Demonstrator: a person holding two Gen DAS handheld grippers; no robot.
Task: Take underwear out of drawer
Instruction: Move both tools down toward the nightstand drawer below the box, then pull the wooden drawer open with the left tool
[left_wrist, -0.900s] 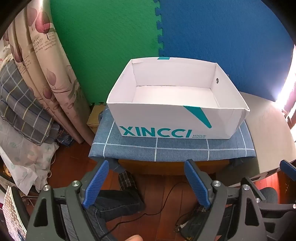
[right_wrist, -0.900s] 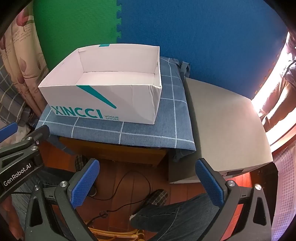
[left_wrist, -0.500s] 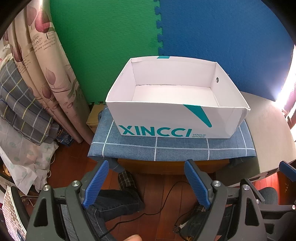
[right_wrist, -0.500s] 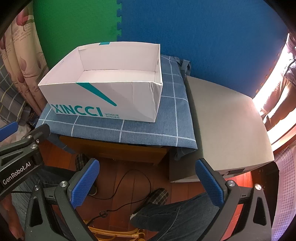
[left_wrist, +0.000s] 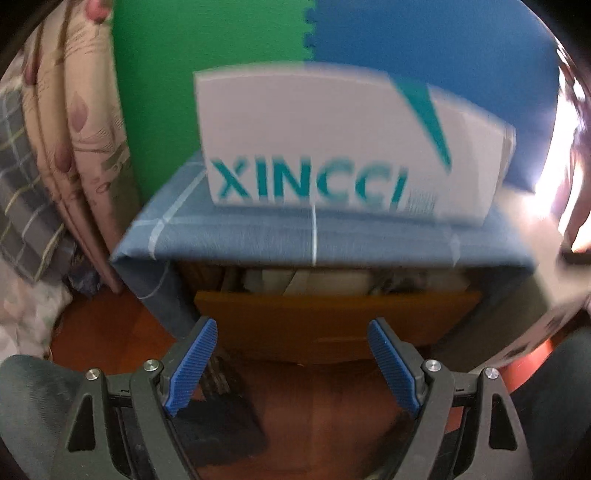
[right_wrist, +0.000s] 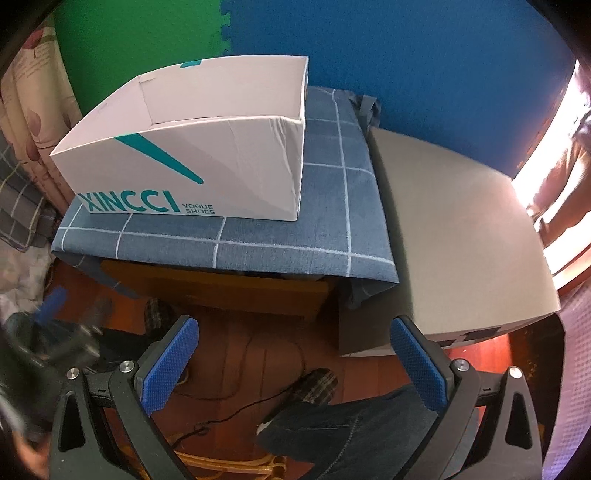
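Observation:
A wooden drawer (left_wrist: 332, 314) stands slightly pulled out under a blue checked cloth (left_wrist: 258, 236). Pale folded things (left_wrist: 325, 278) show in its top gap, too blurred to name. My left gripper (left_wrist: 291, 326) is open, low in front of the drawer front and not touching it, with nothing between its fingers. In the right wrist view the drawer front (right_wrist: 221, 291) lies beyond my right gripper (right_wrist: 293, 323), which hangs wide open over the floor with nothing in it. The left gripper (right_wrist: 51, 306) appears there as a blur at the lower left.
A white XINCCI shoe box (right_wrist: 207, 155), open-topped, sits on the cloth. A grey box (right_wrist: 461, 240) stands right of the cabinet. Flowered curtain (left_wrist: 74, 122) and plaid fabric hang at the left. A person's jeans leg (right_wrist: 332, 428), a plaid slipper (right_wrist: 314, 386) and a cable lie on the wood floor.
My left gripper has dropped lower and closer to the cabinet, so the drawer front and its gap now show. The right gripper has moved a little nearer. Both stay open.

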